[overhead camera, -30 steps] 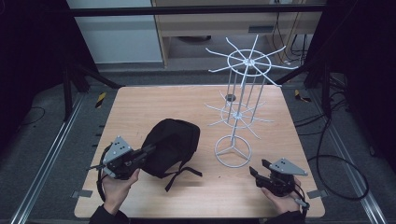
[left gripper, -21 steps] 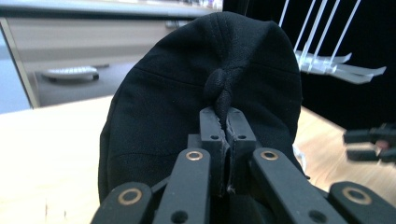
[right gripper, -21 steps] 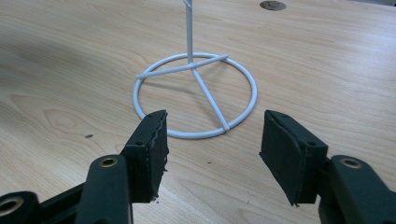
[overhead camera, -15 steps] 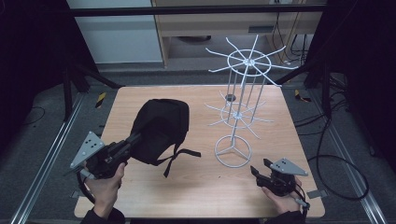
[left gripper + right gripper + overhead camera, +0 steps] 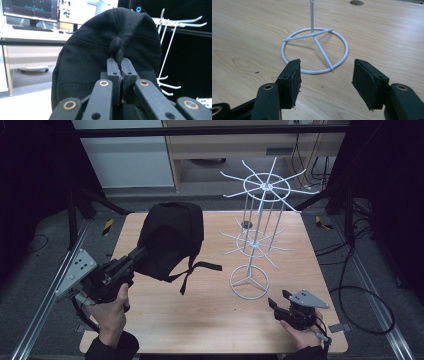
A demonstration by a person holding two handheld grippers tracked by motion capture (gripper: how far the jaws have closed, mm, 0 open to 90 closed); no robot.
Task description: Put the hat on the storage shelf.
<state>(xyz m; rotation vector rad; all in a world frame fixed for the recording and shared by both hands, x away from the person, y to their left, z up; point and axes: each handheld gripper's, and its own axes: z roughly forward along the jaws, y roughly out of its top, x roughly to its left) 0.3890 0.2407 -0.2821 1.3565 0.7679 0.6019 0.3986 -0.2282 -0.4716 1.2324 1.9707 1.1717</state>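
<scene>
Two black jaws of your left gripper (image 5: 119,72) are clamped tight on a bunched fold of the black fabric cap (image 5: 172,240), which hangs lifted off the table, up and to the left of the white wire display stand (image 5: 257,235). One loose strap of the cap trails down toward the stand's ring base without touching it. Your left hand (image 5: 111,307) holds that gripper (image 5: 131,261) at the table's near-left corner, well apart from the stand.

Your right gripper (image 5: 325,80) stands wide apart with nothing between its pads (image 5: 293,75); its jaws have just been opening a little further. It points at the stand's ring base (image 5: 315,50) from just in front of it, low over the wood, near the table's near-right corner (image 5: 277,305).

Under the stand lies a light wooden tabletop (image 5: 210,320) with a small round grommet behind the stand's pole. Beyond the stand, the room shows grey floor, black frame legs, cables and a pale cabinet; the left gripper view shows lit monitors on a desk.
</scene>
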